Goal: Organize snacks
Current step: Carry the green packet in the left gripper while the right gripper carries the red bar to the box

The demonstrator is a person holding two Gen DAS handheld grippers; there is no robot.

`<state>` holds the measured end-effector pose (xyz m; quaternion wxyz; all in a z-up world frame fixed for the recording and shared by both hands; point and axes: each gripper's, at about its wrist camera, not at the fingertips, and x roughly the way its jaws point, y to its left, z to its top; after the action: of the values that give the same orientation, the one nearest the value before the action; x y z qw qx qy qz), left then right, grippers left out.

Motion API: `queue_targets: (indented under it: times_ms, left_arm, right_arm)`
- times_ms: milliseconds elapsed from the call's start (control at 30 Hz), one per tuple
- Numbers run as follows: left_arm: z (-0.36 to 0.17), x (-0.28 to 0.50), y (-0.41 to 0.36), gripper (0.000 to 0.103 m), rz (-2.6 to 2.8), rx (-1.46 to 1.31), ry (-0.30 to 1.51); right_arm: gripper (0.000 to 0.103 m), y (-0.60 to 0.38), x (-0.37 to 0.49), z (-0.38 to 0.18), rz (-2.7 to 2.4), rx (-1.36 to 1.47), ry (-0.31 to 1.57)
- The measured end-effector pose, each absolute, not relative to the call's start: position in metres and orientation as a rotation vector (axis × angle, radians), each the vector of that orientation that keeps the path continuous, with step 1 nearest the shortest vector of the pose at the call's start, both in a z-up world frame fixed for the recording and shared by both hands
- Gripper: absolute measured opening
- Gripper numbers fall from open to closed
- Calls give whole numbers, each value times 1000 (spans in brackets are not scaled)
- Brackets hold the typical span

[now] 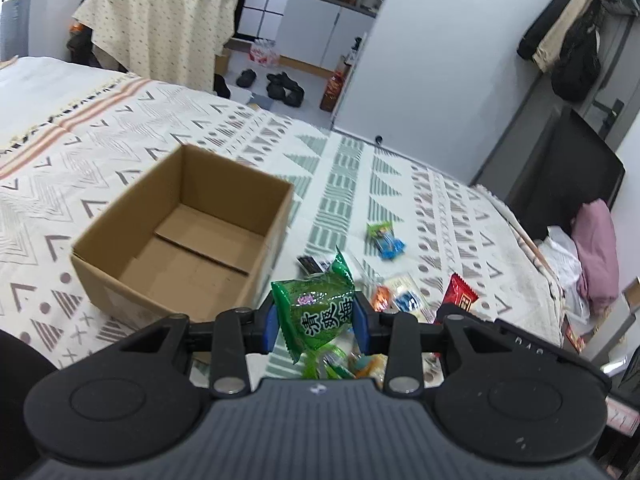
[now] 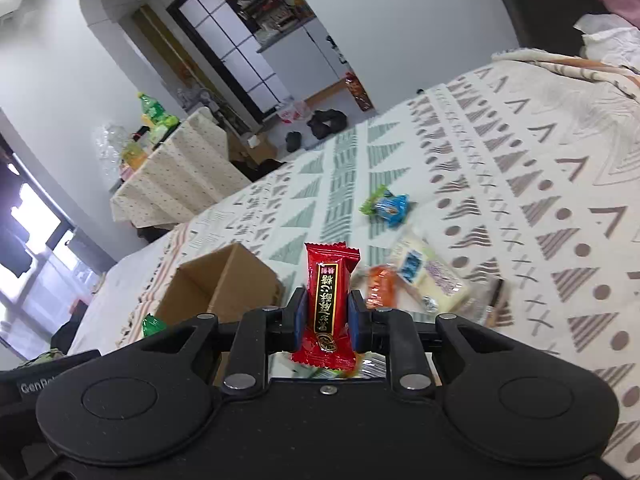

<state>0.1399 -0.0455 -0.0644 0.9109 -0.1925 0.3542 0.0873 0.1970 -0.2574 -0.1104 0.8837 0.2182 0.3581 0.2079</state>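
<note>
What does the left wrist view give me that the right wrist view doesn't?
Only the left wrist view shows the cardboard box's empty inside, and the left gripper shut on a green snack packet. Only the right wrist view shows the right gripper shut on a red snack bar. Both show the box, the patterned bedspread and the blue and green candies lying on it.

Bright, even daylight; window (image 2: 28, 220) glare blows out, fisheye edges bend, loose snacks (image 2: 404, 276) smear with motion blur
</note>
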Motion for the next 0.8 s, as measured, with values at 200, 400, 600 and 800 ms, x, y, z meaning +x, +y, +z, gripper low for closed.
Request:
queue_targets:
  times_ms: [200, 400, 600, 800]
  left_arm:
    - [-56, 134, -23, 36, 217, -412, 699]
    - [-52, 131, 1, 36, 252, -429, 681]
    - [-52, 130, 21, 36, 271, -449, 669]
    - [-61, 134, 44, 36, 290, -482, 681]
  right_arm:
    - [21, -235, 194, -106, 481, 436, 712]
    - [21, -212, 189, -100, 540, 410, 680]
    - [21, -189, 186, -96, 594, 397, 666]
    - [21, -165, 184, -98, 639, 378, 682]
